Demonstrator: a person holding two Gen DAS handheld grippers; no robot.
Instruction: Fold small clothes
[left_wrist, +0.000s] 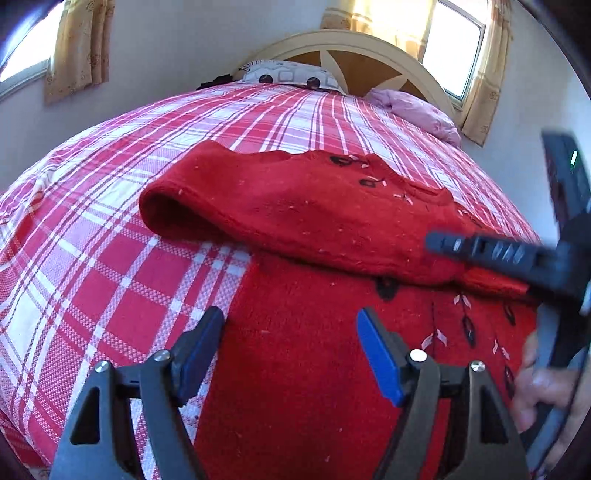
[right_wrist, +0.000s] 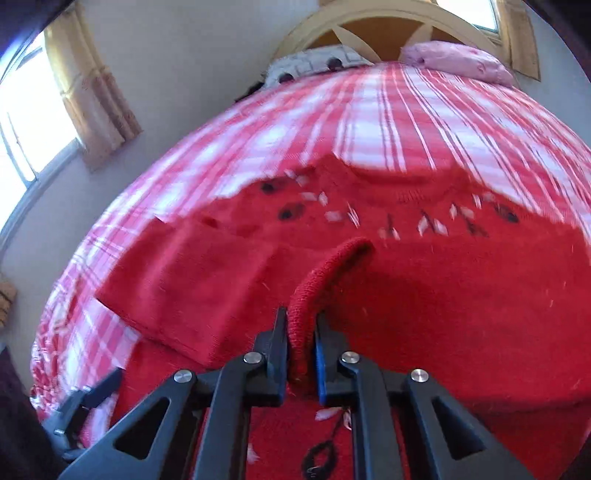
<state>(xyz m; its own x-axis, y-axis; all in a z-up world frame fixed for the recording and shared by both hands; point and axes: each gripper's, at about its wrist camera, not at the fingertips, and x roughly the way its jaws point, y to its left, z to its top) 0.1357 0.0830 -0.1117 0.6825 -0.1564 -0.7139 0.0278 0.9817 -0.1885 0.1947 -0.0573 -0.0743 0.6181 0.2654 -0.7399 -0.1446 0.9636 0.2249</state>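
A small red knitted sweater (left_wrist: 314, 229) with black and white embroidery lies on the plaid bed. One sleeve is folded across its body. My left gripper (left_wrist: 290, 332) is open and empty, hovering over the sweater's lower left part. My right gripper (right_wrist: 301, 328) is shut on a ribbed sleeve cuff (right_wrist: 325, 280) of the sweater (right_wrist: 443, 295) and holds it above the sweater's body. The right gripper also shows in the left wrist view (left_wrist: 491, 254), at the sweater's right side, with the hand that holds it.
The bed has a red and white plaid cover (left_wrist: 110, 221). A patterned pillow (left_wrist: 291, 75) and a pink quilt (left_wrist: 417, 110) lie by the wooden headboard (left_wrist: 354, 55). Curtained windows stand left and right. A wall runs along the bed's left side.
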